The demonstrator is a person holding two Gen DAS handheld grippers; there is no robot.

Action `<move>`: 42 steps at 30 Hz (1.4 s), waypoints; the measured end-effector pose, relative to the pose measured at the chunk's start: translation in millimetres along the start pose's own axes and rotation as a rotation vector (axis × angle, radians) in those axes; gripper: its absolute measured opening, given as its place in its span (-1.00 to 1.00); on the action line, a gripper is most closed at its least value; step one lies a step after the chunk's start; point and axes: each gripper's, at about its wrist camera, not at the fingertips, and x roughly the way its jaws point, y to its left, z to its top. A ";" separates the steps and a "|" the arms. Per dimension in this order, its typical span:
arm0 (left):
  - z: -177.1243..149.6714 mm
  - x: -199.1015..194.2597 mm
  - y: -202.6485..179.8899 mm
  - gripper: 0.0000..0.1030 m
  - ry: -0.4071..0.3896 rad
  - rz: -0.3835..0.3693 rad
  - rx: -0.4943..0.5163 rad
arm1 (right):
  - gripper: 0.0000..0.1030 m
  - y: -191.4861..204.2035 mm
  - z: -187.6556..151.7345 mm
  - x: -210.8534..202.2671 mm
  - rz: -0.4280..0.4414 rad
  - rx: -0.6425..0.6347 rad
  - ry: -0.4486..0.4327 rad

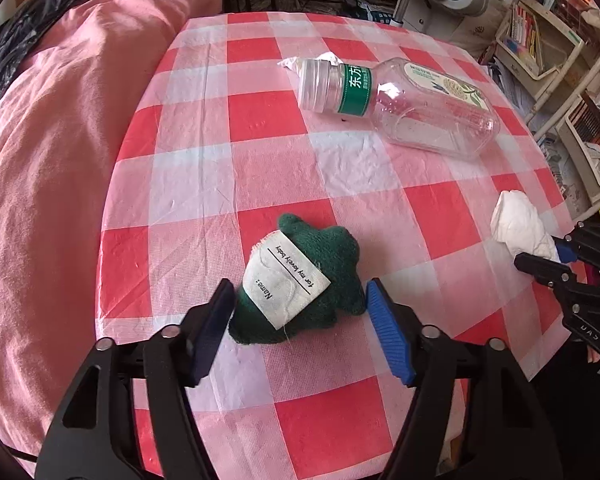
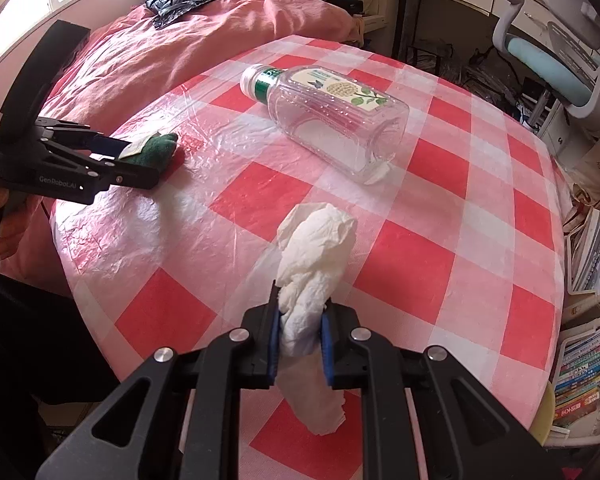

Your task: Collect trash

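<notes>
Left wrist view. We are in the pick-up step of the collection. The left gripper [image 1: 300,300] points steeply down at the tabletop [image 1: 220,152], jaws released, with the green plush toy [image 1: 300,280] lying between them. The left pad sits just beside the toy's edge and the right pad just beside its opposite lobe; we cannot tell whether either pad touches the fabric, and no squeeze shows. The toy rests flat on the checked cloth, its white label facing up. We judge that the next move calls for closing the jaws squarely across the toy's body before any lift. Further back, the empty plastic bottle [image 1: 400,104] lies on its side, with a scrap of white wrapper [image 1: 296,62] just behind its cap. At the right edge, the right gripper [image 1: 556,254] appears with the white tissue wad [image 1: 518,226] in its tips.

Right wrist view. The right gripper [image 2: 300,320] is clenched on the white tissue wad [image 2: 312,264]; both blue pads press into the paper near its middle. The upper part of the wad stands up beyond the jaws and the lower tail hangs below them. We judge this item secured and ready to carry to a trash container, which neither view shows. The bottle [image 2: 332,120] remains on the tabletop [image 2: 420,248], well apart from both jaws, and is not yet collected. At left, the left gripper [image 2: 128,152] sits over the green plush toy [image 2: 156,150].
</notes>
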 end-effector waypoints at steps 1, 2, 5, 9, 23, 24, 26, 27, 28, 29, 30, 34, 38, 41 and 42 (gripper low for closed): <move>0.3 -0.9 -0.8 -0.04 -0.005 -0.008 0.003 | -0.66 -0.4 -0.3 -0.4 -0.001 0.000 -0.001; 0.6 -2.1 -0.5 -0.06 -0.009 -0.033 -0.006 | -0.67 -0.9 -0.4 -0.8 -0.001 0.001 -0.002; 2.1 -8.2 -1.3 -0.11 -0.043 -0.019 -0.017 | -0.67 -2.4 -0.6 -2.5 -0.002 0.003 -0.008; 6.5 -17.1 -3.5 -0.11 -0.102 0.017 -0.034 | -0.67 -2.5 0.2 -4.2 -0.007 0.002 -0.017; 14.8 -41.5 31.7 -0.10 -0.210 0.018 -0.216 | -0.66 1.7 9.8 -10.4 -0.048 0.007 -0.086; 15.3 -41.7 30.5 -0.10 -0.211 0.017 -0.211 | -0.66 3.5 10.5 -11.5 -0.047 0.000 -0.094; 15.5 -41.6 25.7 -0.10 -0.213 0.017 -0.196 | -0.66 7.5 11.5 -13.9 -0.046 -0.015 -0.112; 16.1 -41.6 23.9 -0.10 -0.214 0.018 -0.189 | -0.66 8.3 11.7 -14.5 -0.046 -0.018 -0.119; 16.4 -41.5 22.1 -0.10 -0.214 0.019 -0.181 | -0.66 9.0 12.1 -15.2 -0.048 -0.021 -0.125; 16.7 -41.2 21.0 -0.10 -0.214 0.019 -0.177 | -0.66 9.1 12.5 -15.8 -0.050 -0.022 -0.127; 16.8 -41.3 20.1 -0.10 -0.214 0.019 -0.175 | -0.66 8.4 12.1 -16.4 -0.050 -0.021 -0.129; 17.1 -40.3 18.9 -0.10 -0.211 0.023 -0.169 | -0.66 5.4 11.8 -18.8 -0.051 -0.015 -0.138; 17.5 -38.7 16.5 -0.10 -0.208 0.027 -0.158 | -0.66 4.8 11.3 -19.5 -0.050 -0.014 -0.139; 17.7 -38.1 15.2 -0.10 -0.207 0.029 -0.151 | -0.66 4.4 10.9 -20.2 -0.050 -0.017 -0.142; 18.0 -38.1 15.0 -0.10 -0.207 0.029 -0.150 | -0.66 4.4 10.8 -20.5 -0.050 -0.018 -0.142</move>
